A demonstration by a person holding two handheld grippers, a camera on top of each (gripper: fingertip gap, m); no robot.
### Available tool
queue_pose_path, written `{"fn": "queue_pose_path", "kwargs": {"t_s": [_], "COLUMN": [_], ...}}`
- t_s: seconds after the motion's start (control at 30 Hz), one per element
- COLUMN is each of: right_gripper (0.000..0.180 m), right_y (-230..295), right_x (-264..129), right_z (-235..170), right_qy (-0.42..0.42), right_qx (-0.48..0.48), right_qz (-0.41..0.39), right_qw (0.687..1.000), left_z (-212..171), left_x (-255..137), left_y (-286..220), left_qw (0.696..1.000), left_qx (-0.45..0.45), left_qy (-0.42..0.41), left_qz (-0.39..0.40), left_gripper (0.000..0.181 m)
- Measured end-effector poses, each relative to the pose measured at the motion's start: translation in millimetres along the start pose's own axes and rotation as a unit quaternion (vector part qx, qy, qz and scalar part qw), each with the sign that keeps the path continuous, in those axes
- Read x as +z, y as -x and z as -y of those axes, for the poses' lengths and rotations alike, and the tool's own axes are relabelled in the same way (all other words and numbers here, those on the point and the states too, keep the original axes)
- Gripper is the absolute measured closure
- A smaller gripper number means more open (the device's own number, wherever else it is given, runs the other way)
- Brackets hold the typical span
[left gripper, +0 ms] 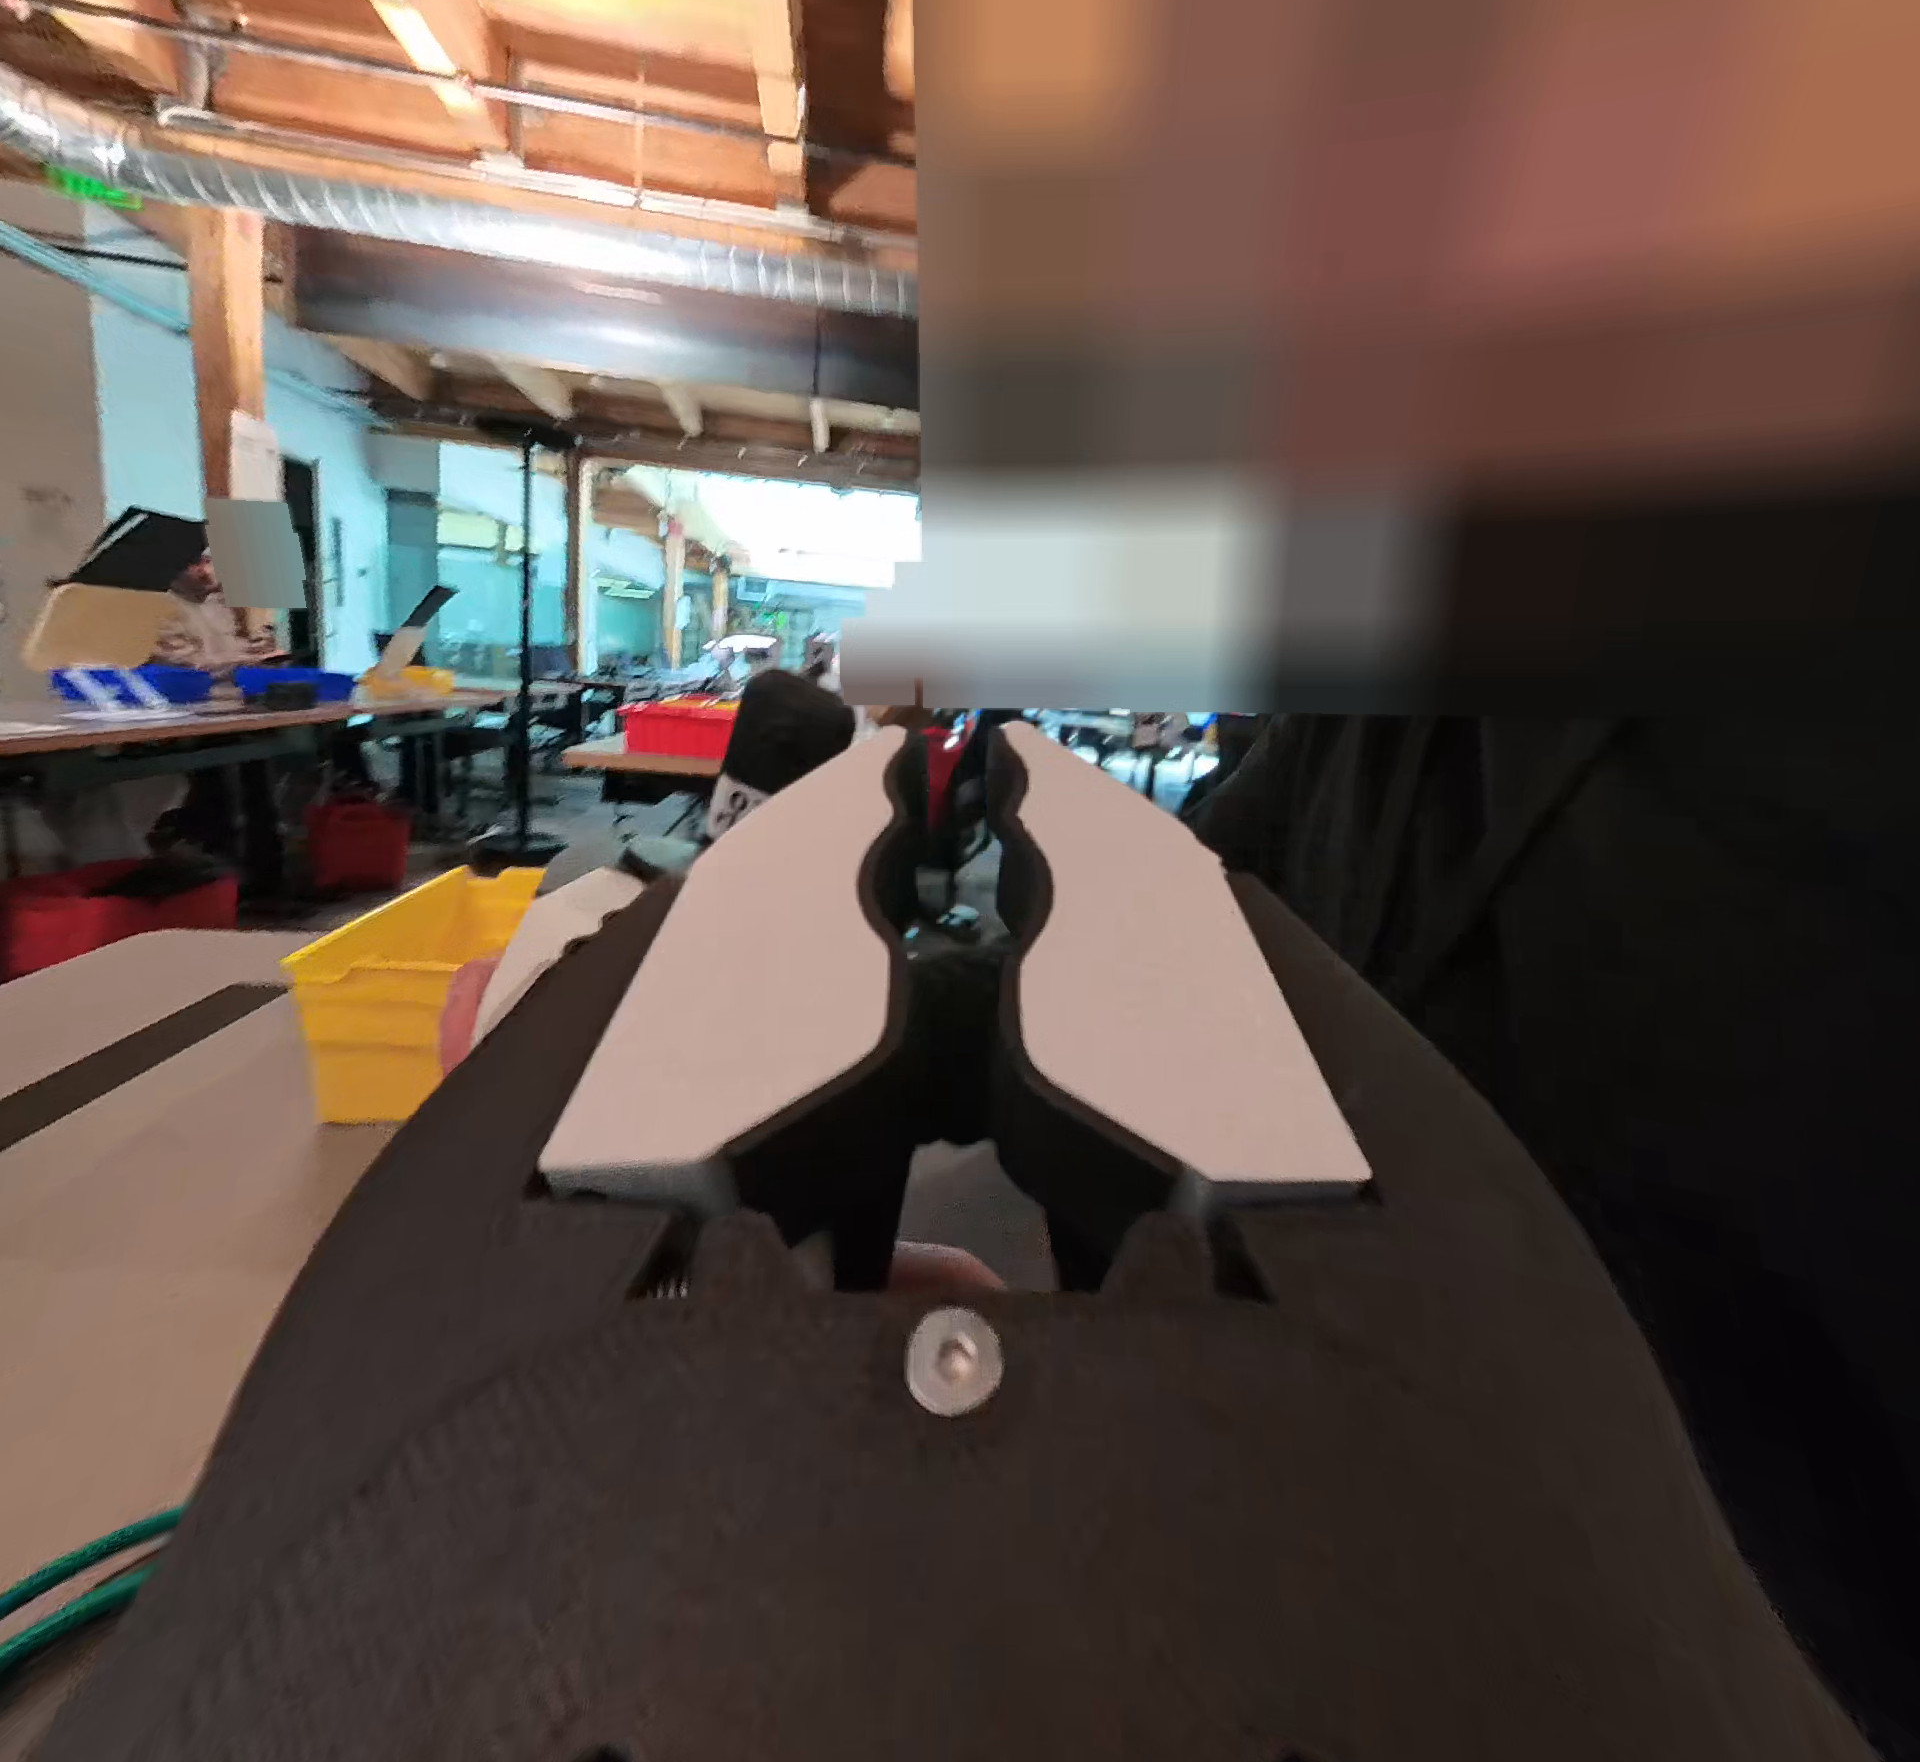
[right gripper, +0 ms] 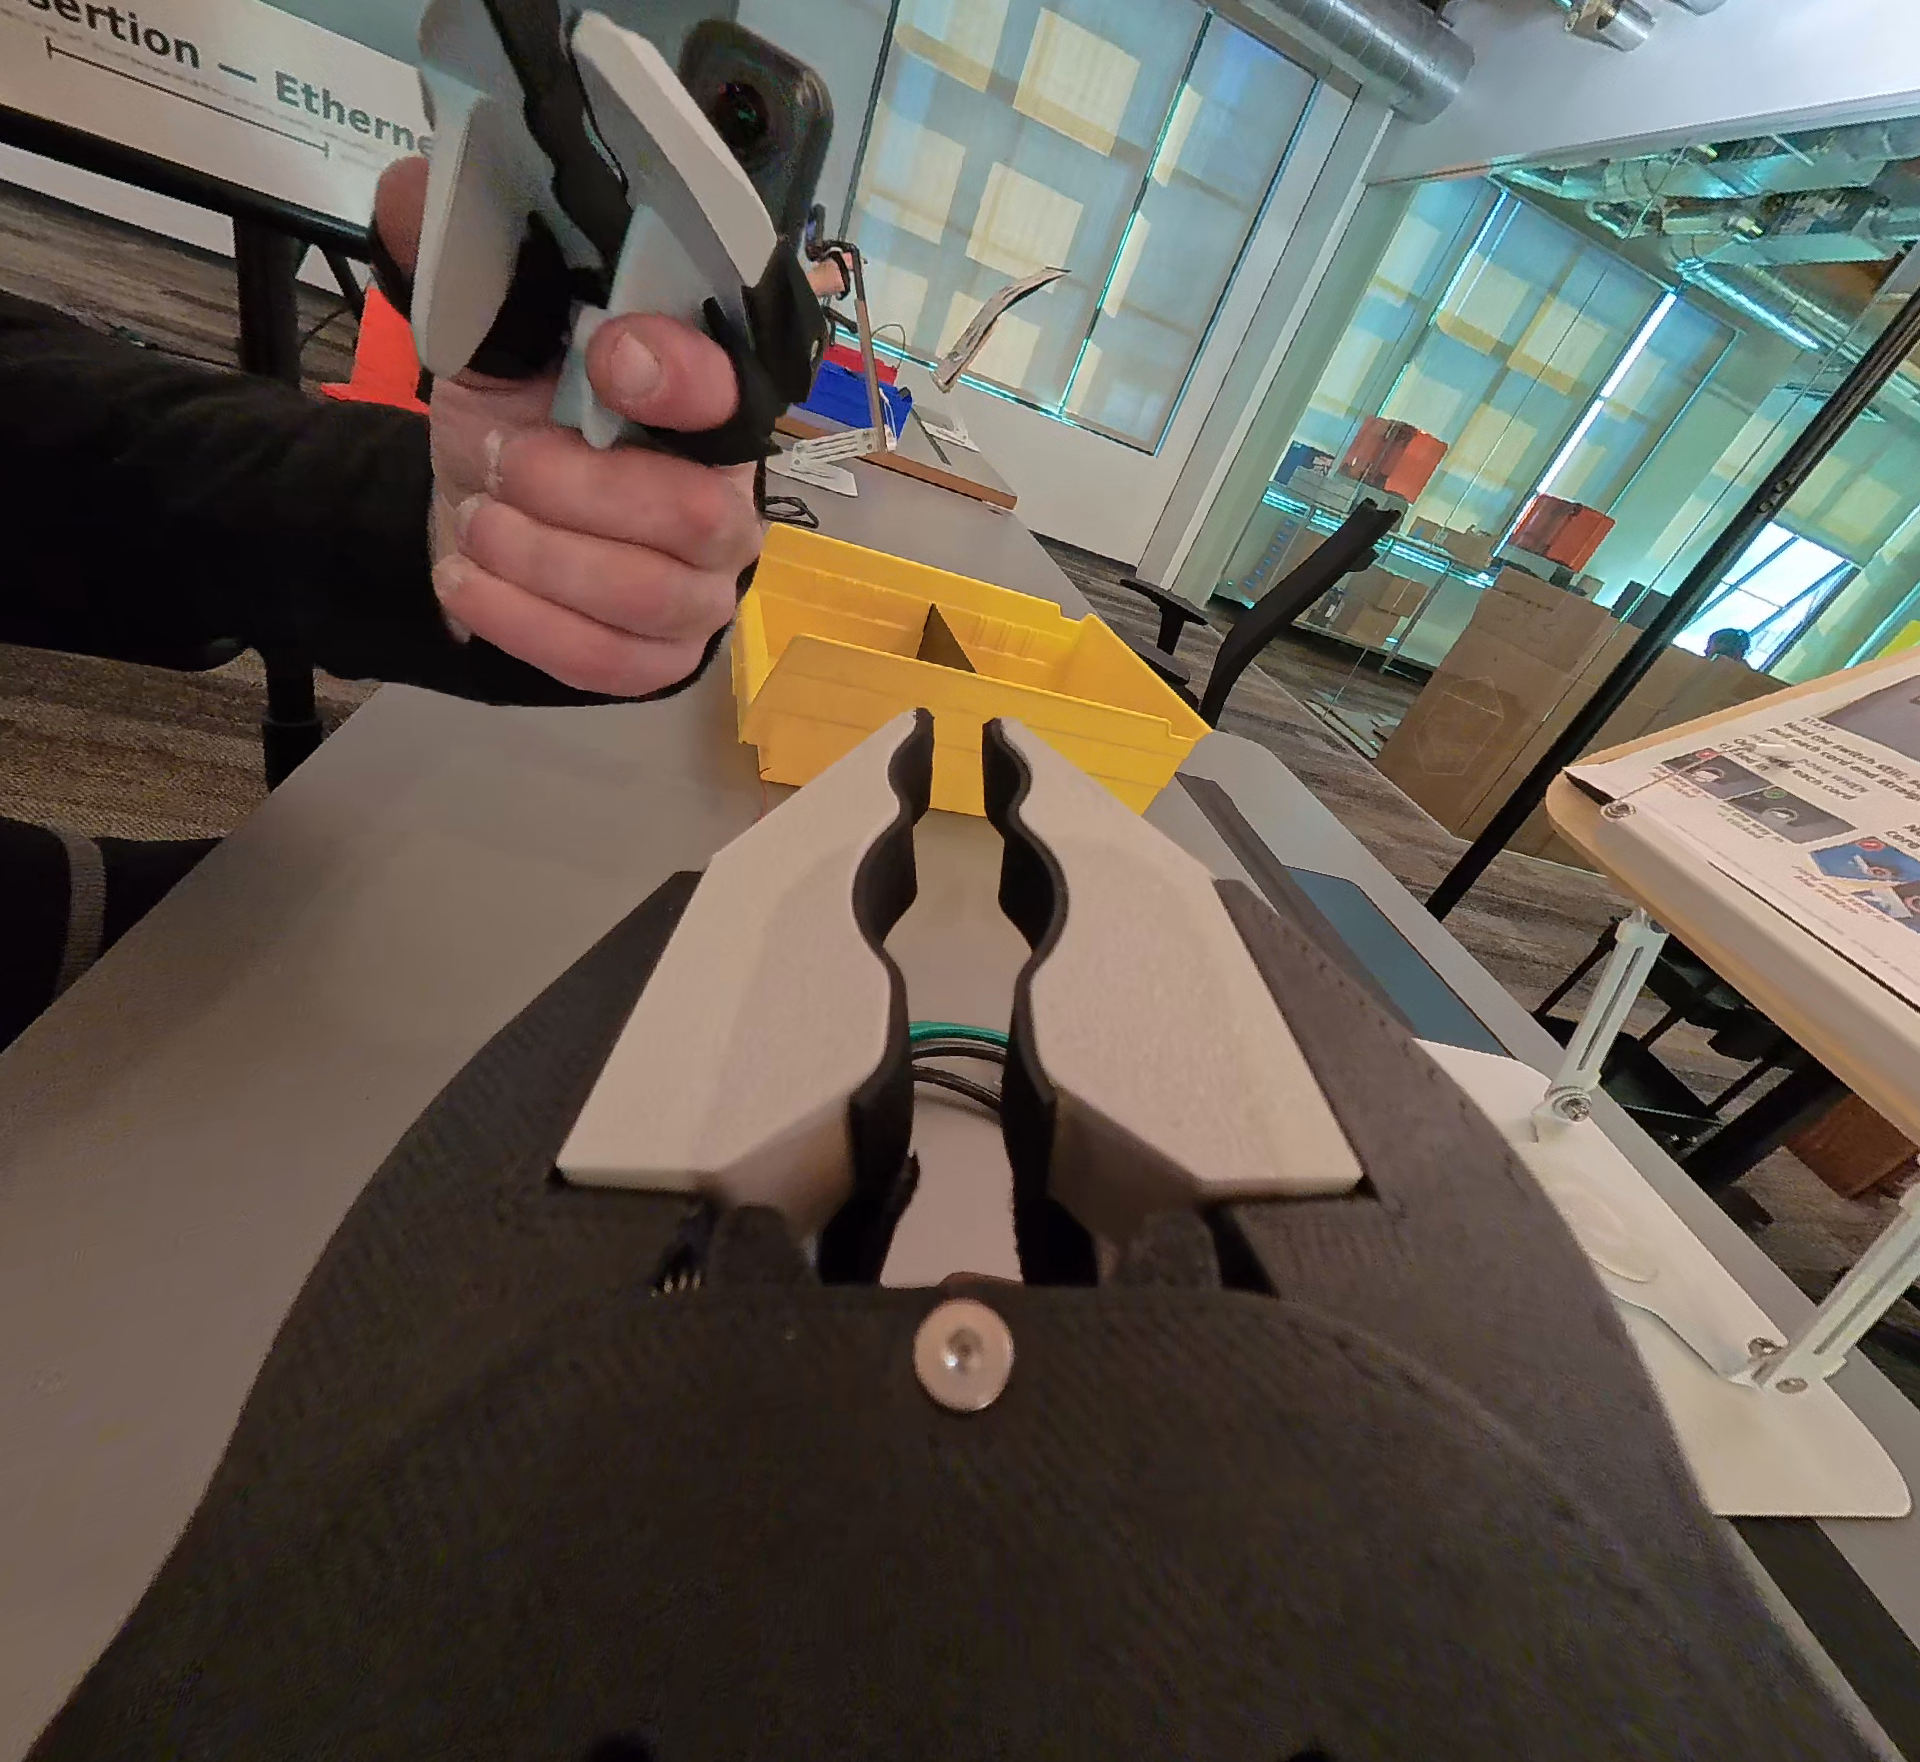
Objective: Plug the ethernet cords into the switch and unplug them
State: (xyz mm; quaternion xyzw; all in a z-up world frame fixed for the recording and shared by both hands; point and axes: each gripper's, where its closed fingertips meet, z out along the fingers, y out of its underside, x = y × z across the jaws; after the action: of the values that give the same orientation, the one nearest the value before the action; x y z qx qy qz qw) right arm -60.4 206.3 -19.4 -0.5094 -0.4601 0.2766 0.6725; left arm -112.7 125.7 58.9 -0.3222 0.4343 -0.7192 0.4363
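The right claw point(right gripper: 956, 736), matte grey plates over wavy black pads, hangs released and empty above the smooth grey bench point(right gripper: 416, 881); a ribbed yellow plastic bin point(right gripper: 935, 673) sits at twelve o'clock, and thin green and black cords point(right gripper: 951, 1037) curve between its fingers. At ten o'clock a hand point(right gripper: 582, 549) lifts the left claw point(left gripper: 951, 736), tips parted, gripping nothing; the switch is out of sight

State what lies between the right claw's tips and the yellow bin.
Bare grey table, as the right wrist view shows. The right claw hangs empty before the yellow bin.
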Motion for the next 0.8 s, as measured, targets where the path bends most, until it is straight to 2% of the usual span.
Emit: {"fn": "queue_pose_path", "kwargs": {"t_s": [0.13,0.17,0.2,0.27,0.43,0.8], "right_gripper": [0.173,0.173,0.173,0.173,0.173,0.173], "right_y": [1,1,1,1,0,0], "right_x": [1,1,1,0,0,-1], "right_z": [-1,-2,-1,-1,-1,0], "right_qy": [0.002,0.002,0.003,0.002,0.003,0.002], "right_qx": [0.0,0.0,0.0,-0.001,0.0,-0.002], "right_qz": [0.001,0.001,0.001,0.001,0.001,0.001], "right_qw": [1.0,1.0,1.0,1.0,1.0,1.0], "left_z": [-18,-23,-27,-35,-55,-65], "left_x": [4,5,6,8,12,14], "left_y": [9,8,7,4,-2,-1], "left_qw": [0.997,0.996,0.995,0.992,0.981,0.972], "left_qx": [0.028,0.036,0.048,0.064,0.09,0.116], "left_qy": [0.059,0.071,0.085,0.108,0.173,0.203], "left_qz": [0.036,0.036,0.033,0.027,0.014,0.022], "left_gripper": [0.146,0.152,0.169,0.173,0.174,0.173]}}
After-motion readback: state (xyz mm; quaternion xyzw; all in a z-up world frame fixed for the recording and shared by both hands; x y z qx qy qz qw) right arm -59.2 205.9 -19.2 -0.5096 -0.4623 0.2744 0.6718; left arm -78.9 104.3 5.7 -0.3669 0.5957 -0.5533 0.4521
